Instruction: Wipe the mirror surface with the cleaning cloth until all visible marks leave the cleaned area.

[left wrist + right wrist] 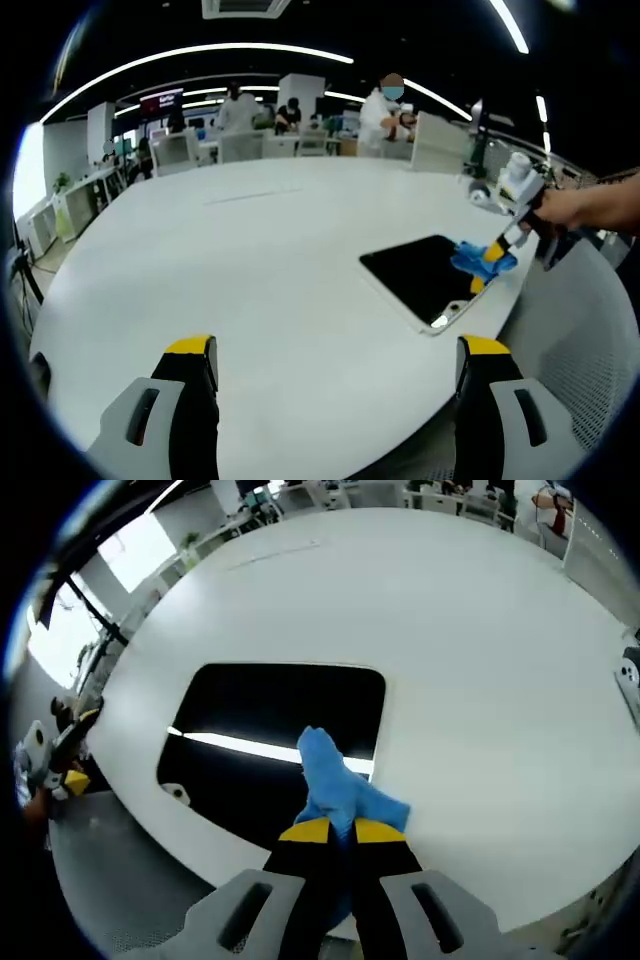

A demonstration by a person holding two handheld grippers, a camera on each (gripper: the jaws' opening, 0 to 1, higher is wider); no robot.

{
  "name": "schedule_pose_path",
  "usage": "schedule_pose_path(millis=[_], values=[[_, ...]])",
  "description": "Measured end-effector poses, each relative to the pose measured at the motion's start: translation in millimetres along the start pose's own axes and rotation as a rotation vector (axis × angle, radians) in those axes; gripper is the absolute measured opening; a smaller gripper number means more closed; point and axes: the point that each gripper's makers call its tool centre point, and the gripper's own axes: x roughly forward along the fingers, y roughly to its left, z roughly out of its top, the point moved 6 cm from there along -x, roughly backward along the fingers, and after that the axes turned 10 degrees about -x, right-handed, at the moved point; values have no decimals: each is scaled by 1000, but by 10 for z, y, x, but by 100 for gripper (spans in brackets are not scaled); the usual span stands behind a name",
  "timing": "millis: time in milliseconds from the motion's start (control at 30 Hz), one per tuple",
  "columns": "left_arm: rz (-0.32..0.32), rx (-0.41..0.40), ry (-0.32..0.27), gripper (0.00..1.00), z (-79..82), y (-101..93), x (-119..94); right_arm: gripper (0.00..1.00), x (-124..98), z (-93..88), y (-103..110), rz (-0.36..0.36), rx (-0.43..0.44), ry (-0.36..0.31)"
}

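White table (250,260): mirror (270,740) flat; right gripper (341,830) jaws pinch blue cloth (340,785) on it; left gripper (335,350) jaws wide.

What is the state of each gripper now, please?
Left gripper: open, jaws wide apart, holding nothing.
Right gripper: shut on the blue cloth, pressed on the mirror.

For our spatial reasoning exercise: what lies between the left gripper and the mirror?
Bare white table. In the left gripper view, nothing sits between the open left gripper and the mirror, where the right gripper presses the blue cloth.
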Motion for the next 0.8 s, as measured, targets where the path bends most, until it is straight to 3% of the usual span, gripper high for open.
schedule_pose_path(millis=[300,800], values=[[-8,2,2,99,0,-12,6,1,17,37,67,-8,20,4],[-14,-3,2,99,-4,-13,5,1,204,291,711,51,-51,29]])
